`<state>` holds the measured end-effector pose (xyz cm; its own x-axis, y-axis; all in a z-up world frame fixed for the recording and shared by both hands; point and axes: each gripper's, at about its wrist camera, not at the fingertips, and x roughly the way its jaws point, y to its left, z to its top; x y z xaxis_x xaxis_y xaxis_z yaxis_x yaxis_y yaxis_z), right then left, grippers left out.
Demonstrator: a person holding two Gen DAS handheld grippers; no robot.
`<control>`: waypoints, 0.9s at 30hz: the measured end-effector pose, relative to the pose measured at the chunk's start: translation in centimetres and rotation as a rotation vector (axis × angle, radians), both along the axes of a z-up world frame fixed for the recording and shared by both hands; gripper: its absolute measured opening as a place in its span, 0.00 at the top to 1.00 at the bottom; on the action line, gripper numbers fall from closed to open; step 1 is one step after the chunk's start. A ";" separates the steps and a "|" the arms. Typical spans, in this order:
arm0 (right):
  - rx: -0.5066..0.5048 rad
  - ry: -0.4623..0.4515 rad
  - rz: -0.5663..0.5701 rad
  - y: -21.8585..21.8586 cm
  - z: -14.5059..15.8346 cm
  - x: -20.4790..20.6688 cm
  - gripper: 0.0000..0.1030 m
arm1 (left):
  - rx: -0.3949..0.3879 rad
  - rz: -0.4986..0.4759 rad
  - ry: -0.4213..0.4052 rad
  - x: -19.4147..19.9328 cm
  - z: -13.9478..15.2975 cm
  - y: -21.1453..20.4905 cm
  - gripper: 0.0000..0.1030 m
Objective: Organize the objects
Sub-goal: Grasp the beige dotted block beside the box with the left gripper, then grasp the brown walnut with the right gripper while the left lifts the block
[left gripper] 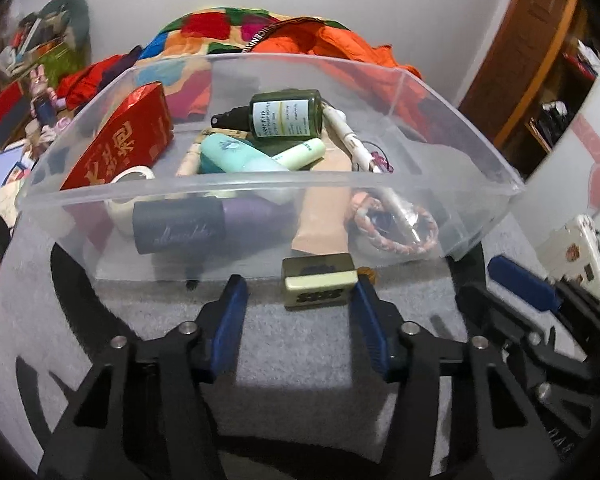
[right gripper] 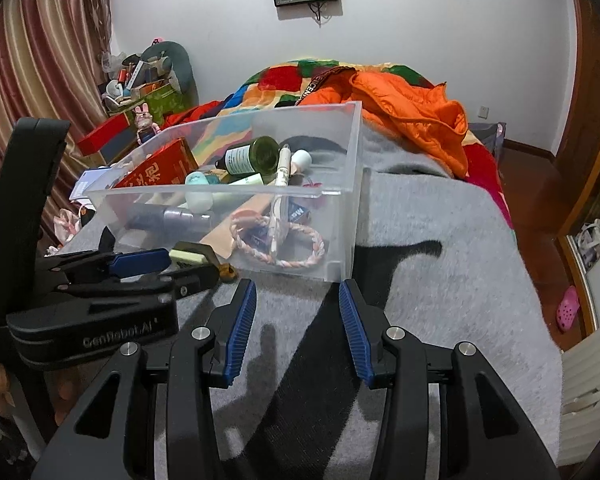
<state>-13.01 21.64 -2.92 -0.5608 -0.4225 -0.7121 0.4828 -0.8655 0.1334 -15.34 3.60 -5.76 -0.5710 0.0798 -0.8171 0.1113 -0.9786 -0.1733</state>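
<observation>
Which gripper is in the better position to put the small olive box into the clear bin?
The left gripper. The small olive box already sits between its fingers, just outside the near wall of the clear bin. The right gripper has nothing between its fingers and faces the bin's corner.

Two matching handheld grippers, left gripper (left gripper: 300,300) and right gripper (right gripper: 298,304), built of matte black plastic linkage arms. Ribbed blue pads (right gripper: 242,332) lining the inner faces of the fingers, with round silver pivot screws (right gripper: 395,333) at the joints. White "GenRobot.AI" lettering (right gripper: 120,336) printed along one black body.
</observation>
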 end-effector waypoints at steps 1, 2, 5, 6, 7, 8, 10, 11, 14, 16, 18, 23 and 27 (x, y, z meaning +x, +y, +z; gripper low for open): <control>-0.003 -0.005 0.003 0.0 -0.2 0.0 0.62 | 0.010 0.001 0.002 0.0 0.0 0.0 0.62; -0.003 -0.008 0.006 0.0 -0.3 0.0 0.61 | 0.015 0.001 0.003 0.1 -0.1 0.0 0.66; 0.000 -0.016 0.016 -0.3 -0.5 0.0 0.61 | 0.042 0.003 0.013 0.5 0.0 -0.4 0.67; 0.001 -0.016 0.020 -0.4 -0.5 0.0 0.61 | 0.057 0.000 0.015 0.7 0.0 -0.7 0.67; 0.000 -0.017 0.027 -0.6 -0.5 0.0 0.61 | 0.063 -0.002 0.016 0.9 0.0 -0.8 0.67; 0.000 -0.019 0.032 -0.8 -0.6 0.0 0.61 | 0.069 -0.003 0.019 1.1 0.1 -1.0 0.67; 0.008 -0.022 0.047 -1.5 -0.7 0.1 0.62 | 0.068 -0.008 0.027 1.6 0.2 -1.4 0.67; 0.016 -0.021 0.054 -1.8 -0.7 0.2 0.62 | 0.067 -0.008 0.035 2.0 0.2 -1.6 0.67; 0.052 -0.026 0.081 -3.3 -1.1 0.2 0.62 | 0.054 0.001 0.056 3.2 0.4 -2.4 0.67; 0.097 -0.030 0.096 -4.5 -1.3 0.3 0.62 | 0.042 0.012 0.072 4.0 0.5 -3.1 0.67; 0.128 -0.032 0.103 -5.4 -1.6 0.4 0.62 | 0.040 0.025 0.087 4.8 0.6 -3.8 0.67; 0.152 -0.070 0.111 -6.9 -2.0 -0.4 0.62 | 0.044 0.040 0.119 5.9 0.7 -5.3 0.67; 0.141 -0.097 0.069 -7.3 -2.0 -1.3 0.64 | 0.028 0.024 0.143 6.4 0.9 -5.0 0.67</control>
<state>-14.35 14.37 -4.97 -0.4597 -0.3500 -0.8162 0.5326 -0.8441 0.0621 -8.98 -1.44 -4.84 -0.6831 0.0860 -0.7252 0.1072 -0.9705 -0.2160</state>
